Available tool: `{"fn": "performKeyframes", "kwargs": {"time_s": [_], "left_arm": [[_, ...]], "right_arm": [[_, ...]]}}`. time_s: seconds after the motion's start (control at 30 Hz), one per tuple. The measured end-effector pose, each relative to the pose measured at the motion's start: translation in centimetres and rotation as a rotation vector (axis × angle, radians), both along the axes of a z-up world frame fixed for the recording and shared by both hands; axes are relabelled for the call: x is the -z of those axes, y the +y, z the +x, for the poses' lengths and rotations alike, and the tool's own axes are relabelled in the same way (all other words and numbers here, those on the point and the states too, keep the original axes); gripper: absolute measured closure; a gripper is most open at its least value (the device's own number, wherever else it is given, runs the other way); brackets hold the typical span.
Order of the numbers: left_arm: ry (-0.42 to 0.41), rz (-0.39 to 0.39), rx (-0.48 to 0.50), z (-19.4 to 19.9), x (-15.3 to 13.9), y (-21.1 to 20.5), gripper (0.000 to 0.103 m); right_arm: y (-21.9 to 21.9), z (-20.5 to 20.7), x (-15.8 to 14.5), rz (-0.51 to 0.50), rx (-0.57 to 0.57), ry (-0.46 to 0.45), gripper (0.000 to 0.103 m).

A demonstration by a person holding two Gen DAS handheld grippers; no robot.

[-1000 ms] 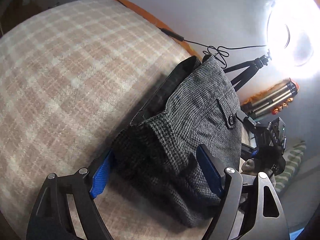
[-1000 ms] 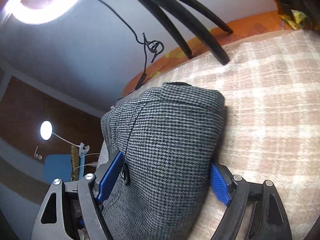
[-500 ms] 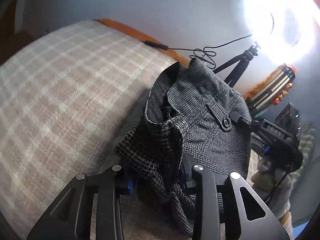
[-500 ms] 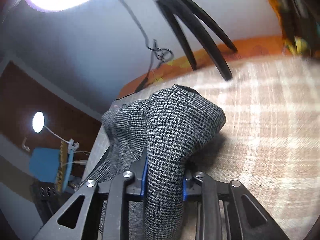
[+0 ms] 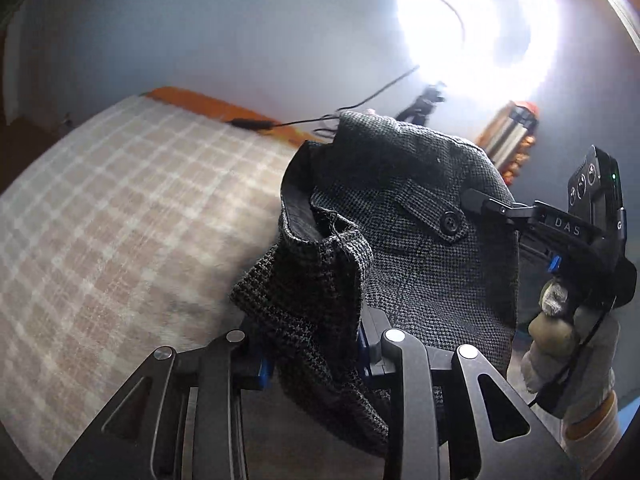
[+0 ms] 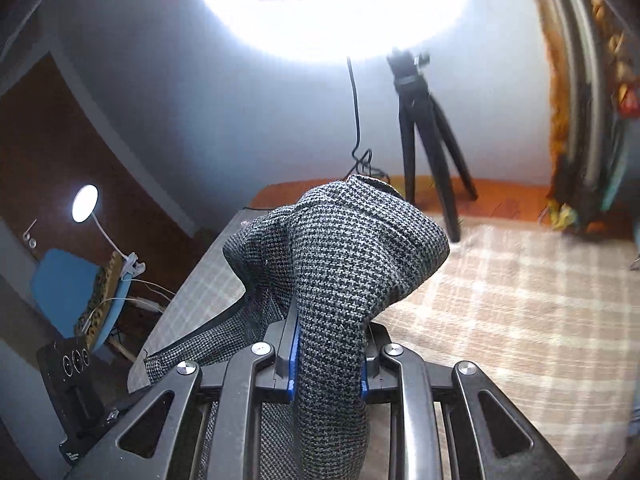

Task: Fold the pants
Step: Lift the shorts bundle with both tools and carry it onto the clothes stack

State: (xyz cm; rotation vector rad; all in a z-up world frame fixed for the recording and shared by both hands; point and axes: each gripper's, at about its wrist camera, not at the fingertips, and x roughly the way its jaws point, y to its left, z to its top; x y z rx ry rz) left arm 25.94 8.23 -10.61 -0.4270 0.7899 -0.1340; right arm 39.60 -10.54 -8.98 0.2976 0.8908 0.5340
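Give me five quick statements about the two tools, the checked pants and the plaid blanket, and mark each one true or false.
1. The left tool is shut on the grey houndstooth woven pants. True.
2. The right tool is open and clear of the cloth. False: it is shut on a bunched fold of the pants.
3. The pants lie flat on the beige plaid blanket. False: they are bunched and raised above it.
4. A black round button shows on a strap of the pants. True.
5. The bright ring light is switched off. False: it glows white.
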Motion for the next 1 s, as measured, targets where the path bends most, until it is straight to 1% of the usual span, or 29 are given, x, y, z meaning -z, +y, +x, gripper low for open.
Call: {"fn": "performKeyframes", "kwargs": {"time_s": [0.37,0.53,0.77,1.0], "left_arm": [[-0.089,0.012,0.12,-0.4,-3.9,-6.6,0.074],[-0.124,0.013,0.184,0.1,-5.5,-10.6,0.074],[-0.171,0.02,0.289,1.4,-7.9,-18.3,0.074],[-0.196,0.032,0.385,4.5,-8.5,-26.1,0.074]], "right_arm": [[-5.4,-3.6,-5.5,-0.05,0.05,-0.083,0.083],[-9.3,-5.2,-7.9,-0.073,0.092,-0.123,0.083],[-16.7,-6.6,-10.7,-0.106,0.177,-0.163,0.083],[-24.2,-6.2,-12.5,-0.162,0.265,-0.189,0.083]]}}
